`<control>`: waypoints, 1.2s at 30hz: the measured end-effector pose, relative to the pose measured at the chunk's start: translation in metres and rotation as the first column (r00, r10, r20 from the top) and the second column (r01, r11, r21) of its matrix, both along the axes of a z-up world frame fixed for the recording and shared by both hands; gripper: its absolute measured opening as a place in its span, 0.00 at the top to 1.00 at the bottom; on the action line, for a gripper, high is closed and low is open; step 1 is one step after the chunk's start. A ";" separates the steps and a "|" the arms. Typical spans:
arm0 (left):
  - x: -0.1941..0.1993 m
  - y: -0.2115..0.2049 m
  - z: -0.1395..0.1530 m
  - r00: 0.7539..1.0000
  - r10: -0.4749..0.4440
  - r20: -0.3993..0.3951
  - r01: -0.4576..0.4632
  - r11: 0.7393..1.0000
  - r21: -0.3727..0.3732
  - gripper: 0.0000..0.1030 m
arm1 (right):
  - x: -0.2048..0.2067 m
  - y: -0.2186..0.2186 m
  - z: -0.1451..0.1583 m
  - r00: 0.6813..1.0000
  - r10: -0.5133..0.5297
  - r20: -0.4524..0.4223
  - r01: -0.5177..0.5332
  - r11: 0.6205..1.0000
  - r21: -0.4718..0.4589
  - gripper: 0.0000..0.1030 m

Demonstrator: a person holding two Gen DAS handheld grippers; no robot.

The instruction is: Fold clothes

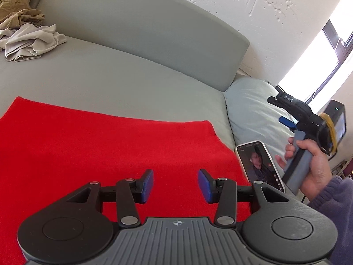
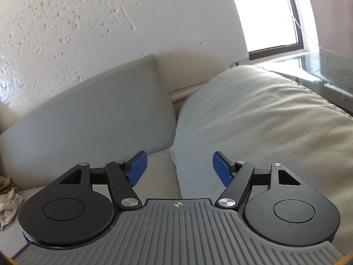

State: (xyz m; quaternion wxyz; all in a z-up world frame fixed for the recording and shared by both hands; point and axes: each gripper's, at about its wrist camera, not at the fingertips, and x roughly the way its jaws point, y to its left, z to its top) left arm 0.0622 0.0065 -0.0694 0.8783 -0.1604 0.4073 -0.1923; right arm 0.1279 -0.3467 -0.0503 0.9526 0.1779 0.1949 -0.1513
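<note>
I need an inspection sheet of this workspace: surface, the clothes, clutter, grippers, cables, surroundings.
Surface: grey sofa seat, bare beyond the cloth.
Job's things: red cloth lying flat; crumpled pale garment and tan garment at the far corner.
Clutter: phone, screen lit, beside the red cloth.
Grippers: left gripper open above the red cloth; right gripper open, facing a cushion.
Cables: nothing seen.
Surroundings: textured white wall, bright window.
</note>
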 end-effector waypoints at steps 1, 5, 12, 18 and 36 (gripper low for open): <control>-0.001 0.004 -0.001 1.000 0.007 -0.007 -0.007 1.000 0.005 0.58 | -0.012 0.002 0.001 1.000 0.009 -0.012 -0.009 1.000 0.009 0.31; -0.003 0.032 -0.002 0.996 0.093 -0.012 -0.092 0.995 0.023 0.58 | -0.042 0.019 -0.006 0.990 0.112 -0.087 -0.105 0.991 0.083 0.31; 0.028 0.079 0.000 0.950 0.300 0.089 -0.308 0.946 0.100 0.73 | -0.014 0.077 -0.032 0.905 0.383 -0.186 -0.352 0.918 0.181 0.85; 0.077 0.105 -0.028 0.919 0.384 0.085 -0.393 0.905 0.163 0.85 | 0.039 0.125 -0.064 0.791 0.553 -0.262 -0.489 0.829 0.273 0.85; 0.075 0.128 -0.044 0.874 0.478 0.086 -0.485 0.853 0.191 0.86 | 0.055 0.113 -0.076 0.847 0.487 -0.214 -0.388 0.841 0.377 0.92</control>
